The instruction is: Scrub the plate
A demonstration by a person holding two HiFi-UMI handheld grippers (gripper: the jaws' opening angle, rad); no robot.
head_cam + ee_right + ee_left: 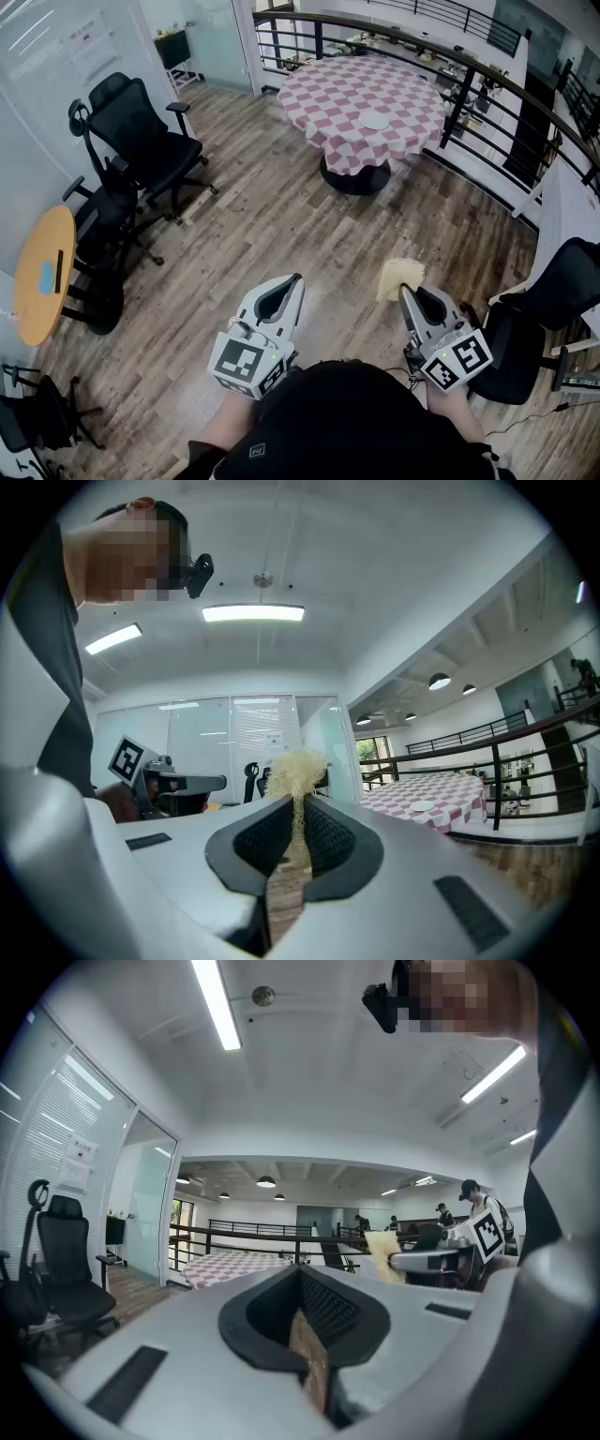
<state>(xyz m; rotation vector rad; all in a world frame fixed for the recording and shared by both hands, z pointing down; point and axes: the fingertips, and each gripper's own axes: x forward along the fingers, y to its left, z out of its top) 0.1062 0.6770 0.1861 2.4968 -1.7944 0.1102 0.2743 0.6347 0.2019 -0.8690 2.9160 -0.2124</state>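
Your right hand-held gripper (405, 291) is pinched narrow on a pale yellow, fibrous scrubber (400, 275), whose tuft fans out past the jaw tips toward 12 o'clock. Your left hand-held gripper (295, 279) has its jaws fully together with nothing between them.

The plate (373, 120) lies well apart from you at about 12 o'clock. It sits alone on the round tabletop (319, 89), a little toward 4 o'clock of its centre, on a red-and-white checked cloth (412, 141).

Expect the scrubber to be light, soft and springy. Gripped at its root, the tuft will probably splay and bend under pressure, so press gently. The plate looks small, white, stiff and smooth. I judge it may skate or drag the cloth when rubbed, and it could chip if tipped off the edge. Steady it by the rim on your left side, around 9 o'clock, with the left jaws. Work the scrubber over the plate's face from the right.
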